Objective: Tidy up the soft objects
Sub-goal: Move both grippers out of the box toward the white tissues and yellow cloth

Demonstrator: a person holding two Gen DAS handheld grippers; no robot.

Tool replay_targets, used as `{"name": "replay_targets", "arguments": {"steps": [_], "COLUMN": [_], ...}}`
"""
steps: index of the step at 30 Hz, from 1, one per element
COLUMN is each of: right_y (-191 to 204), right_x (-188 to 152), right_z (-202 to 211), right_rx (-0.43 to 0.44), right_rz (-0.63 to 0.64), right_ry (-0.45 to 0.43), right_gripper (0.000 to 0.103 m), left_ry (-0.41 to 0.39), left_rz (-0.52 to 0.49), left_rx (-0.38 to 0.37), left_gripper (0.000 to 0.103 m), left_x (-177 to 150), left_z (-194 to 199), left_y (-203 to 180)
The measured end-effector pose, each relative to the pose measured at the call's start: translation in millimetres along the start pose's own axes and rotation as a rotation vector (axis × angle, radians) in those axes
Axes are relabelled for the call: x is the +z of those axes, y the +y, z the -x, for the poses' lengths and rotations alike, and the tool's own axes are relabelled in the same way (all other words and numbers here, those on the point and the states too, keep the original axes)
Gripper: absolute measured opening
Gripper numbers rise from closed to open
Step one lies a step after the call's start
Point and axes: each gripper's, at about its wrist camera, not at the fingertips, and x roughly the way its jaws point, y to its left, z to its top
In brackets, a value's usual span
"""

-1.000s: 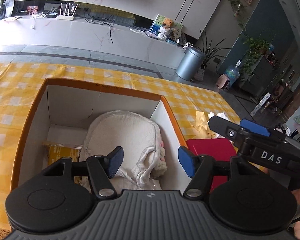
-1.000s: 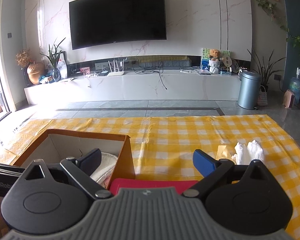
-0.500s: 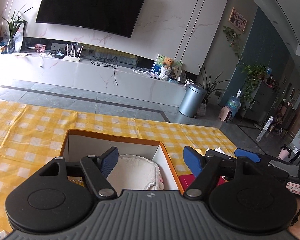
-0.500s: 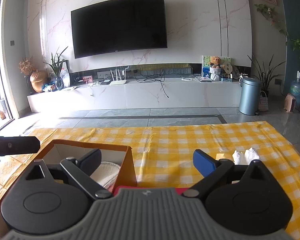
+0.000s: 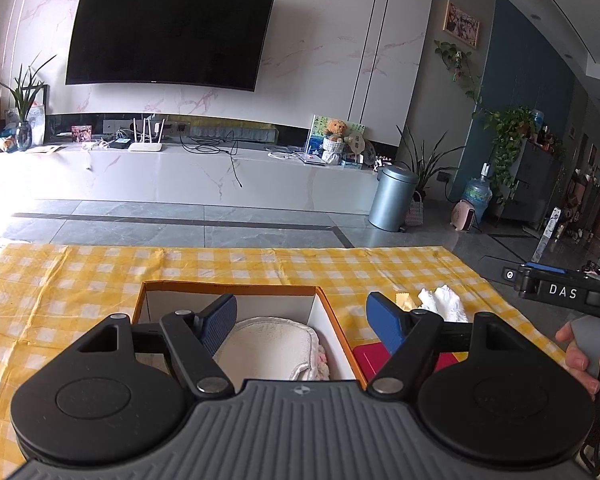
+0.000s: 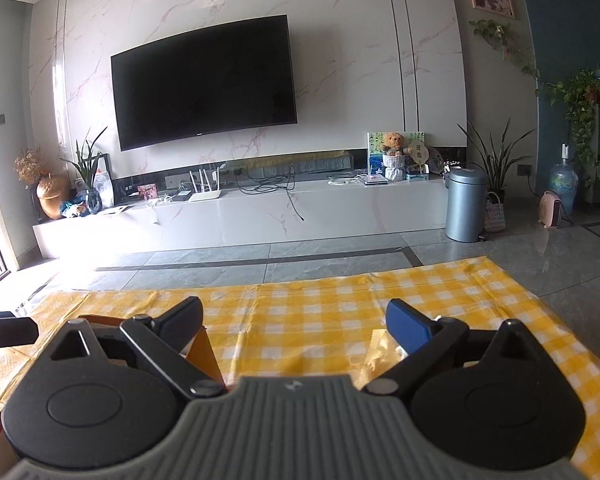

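An open cardboard box with an orange rim (image 5: 228, 289) stands on the yellow checked cloth. A white fluffy soft item (image 5: 270, 346) lies inside it. My left gripper (image 5: 302, 314) hovers above the box's near side, open, with nothing between its fingers. Right of the box lie a red flat item (image 5: 366, 360), a crumpled white soft item (image 5: 440, 304) and a small yellow cloth (image 5: 405, 302). My right gripper (image 6: 294, 314) is open and empty over the tablecloth (image 6: 320, 320), the box's corner (image 6: 204, 350) by its left finger and the yellow cloth (image 6: 380, 350) by its right one.
The right gripper's body (image 5: 560, 290) and the hand holding it (image 5: 580, 356) show at the right edge of the left wrist view. Beyond the table's far edge (image 5: 260, 249) are grey floor tiles, a TV console (image 5: 220, 176) and a metal bin (image 5: 392, 198).
Both grippers have risen and tipped up, so the box and items sank low in both views. The left jaws spread a little wider. The white item slid behind the right gripper's finger.
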Motion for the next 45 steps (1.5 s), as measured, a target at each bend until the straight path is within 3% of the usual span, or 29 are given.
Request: {"name": "replay_targets", "arguments": {"steps": [7,16,25,32,36,39,41,45], "right_y": [-29,-60,-92,-145,-162,-169,-166,-161], "right_x": [12,12,1,-23,-42,-60,-70,-69], "right_z": [22,34,28,-20,-71,-117,-140,-161], "right_rx": [-0.063,-0.099,-0.206,-0.197,-0.181,-0.179,-0.200,-0.232], "right_rz": [0.005,0.022,0.017,-0.167,-0.244,-0.345,-0.362,-0.319], "right_ry": [-0.052,-0.046,-0.018,0.084,0.165,0.239,0.291,0.283], "right_gripper": [0.096,0.100,0.100,0.100,0.100,0.100,0.100,0.100], "left_ry": [0.008,0.009,0.129,0.222,0.312,0.369,0.413,0.469], "left_rz": [0.012,-0.031,-0.125,-0.189,-0.232,-0.204,-0.181,-0.160], "left_rx": [0.041,0.055,0.059,0.010,0.034,0.027,0.027,0.073], "left_gripper": [0.087,0.087,0.087,0.087,0.087,0.087,0.087,0.087], "left_x": [2,13,19,15,2,-3,-5,-5], "left_z": [10,19,-14,-69,-106,-128,-143,-163], "left_y": [-14,-55,-115,-151,-163,-160,-155,-145]}}
